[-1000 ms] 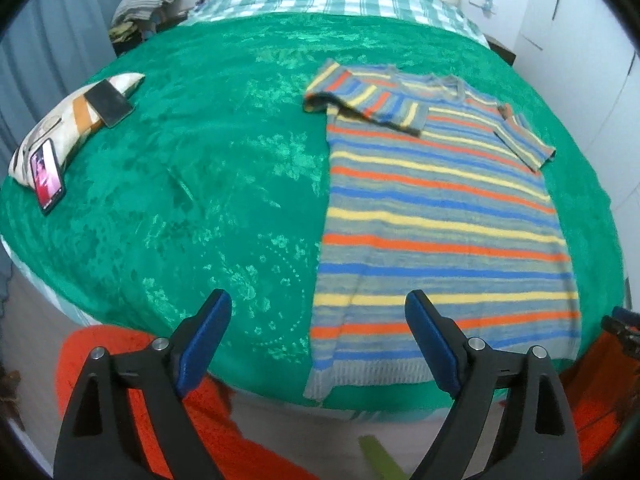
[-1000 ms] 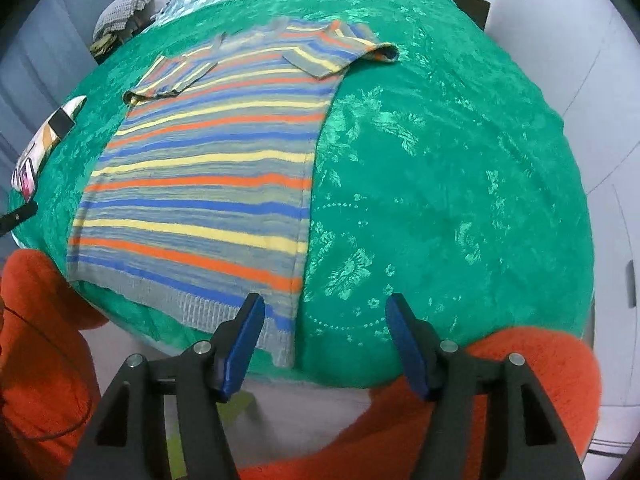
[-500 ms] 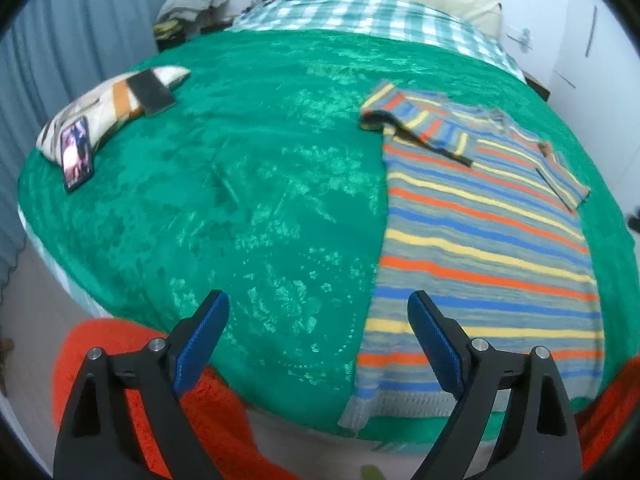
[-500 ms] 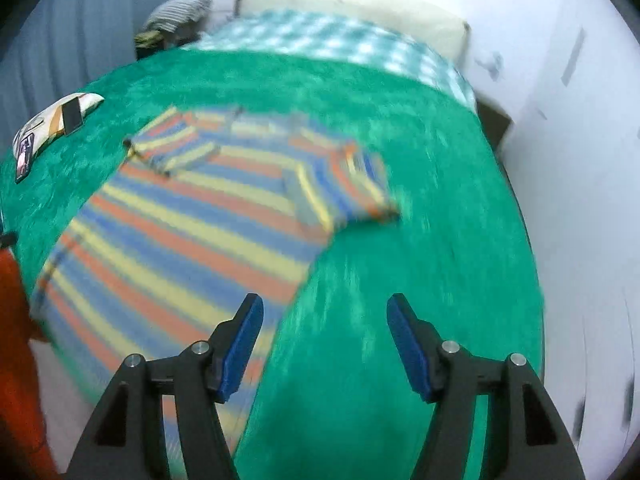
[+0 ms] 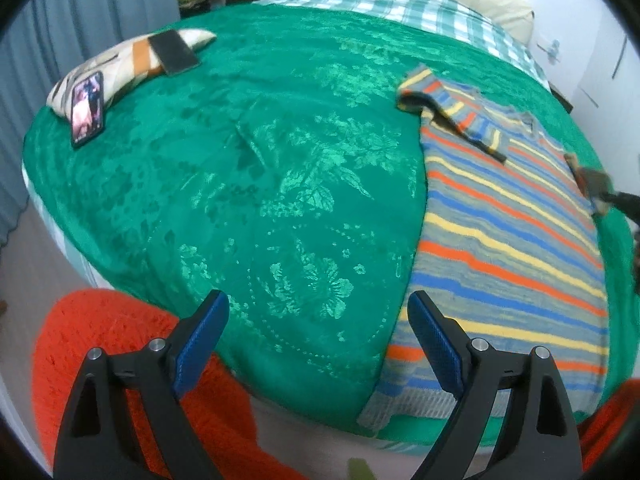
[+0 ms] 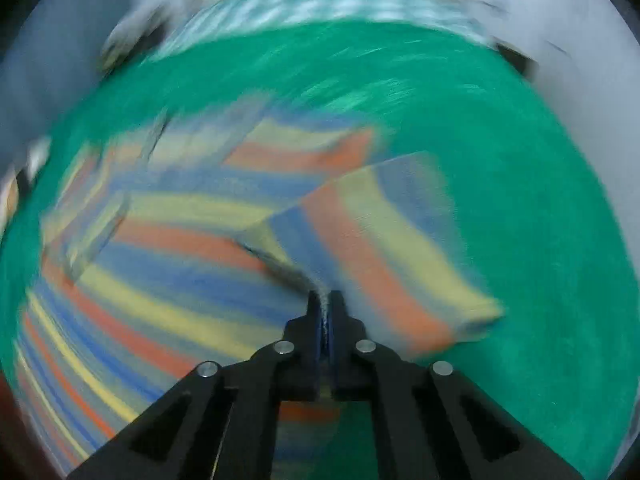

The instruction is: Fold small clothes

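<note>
Green bedspread; right gripper seemingly pinches striped shirt.

Knitted striped sweater on glossy, embossed green bedspread

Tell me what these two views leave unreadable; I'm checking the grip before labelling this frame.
- Right wrist view: motion blur smears the striped sweater; the right gripper is shut on its fabric, but which edge is unclear.
- Left wrist view: the right gripper is nearly cut off by the right edge.
- Left wrist view: the phone screen is too small to read.
- Left wrist view: the open left gripper hides part of the hem.
</note>
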Demonstrator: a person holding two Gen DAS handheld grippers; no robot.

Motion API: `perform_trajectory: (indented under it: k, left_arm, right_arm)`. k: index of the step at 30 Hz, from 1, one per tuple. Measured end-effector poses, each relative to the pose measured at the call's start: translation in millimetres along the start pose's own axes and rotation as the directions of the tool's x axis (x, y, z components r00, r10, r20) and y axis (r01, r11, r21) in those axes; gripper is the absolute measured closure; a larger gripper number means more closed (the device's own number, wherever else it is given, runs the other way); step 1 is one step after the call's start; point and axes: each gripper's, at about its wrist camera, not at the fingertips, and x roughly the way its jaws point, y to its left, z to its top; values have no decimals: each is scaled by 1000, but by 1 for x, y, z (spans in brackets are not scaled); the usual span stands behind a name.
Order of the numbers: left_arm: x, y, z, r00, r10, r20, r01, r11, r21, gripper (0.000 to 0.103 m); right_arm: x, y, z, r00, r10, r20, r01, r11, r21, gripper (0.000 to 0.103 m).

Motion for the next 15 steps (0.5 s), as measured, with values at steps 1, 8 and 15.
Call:
perform_trajectory:
  k: [1,8,15]
  left_arm:
    - [1,0,0,1000,-3,-4,3,1000,-4,11]
    - [8,-18,-2,1000,-4,-20,4,999,43,11]
    - [4,-28,-8,1000,23,-6,-22,994,106,11]
  right_arm:
    - [-16,-35,3,999,-16,30,13,996,92,102]
    - [-70,-201,-38,993,-114,-10,106,882,458,102]
    - [-52,-201,-67,988,-130,-88,156,864,479,102]
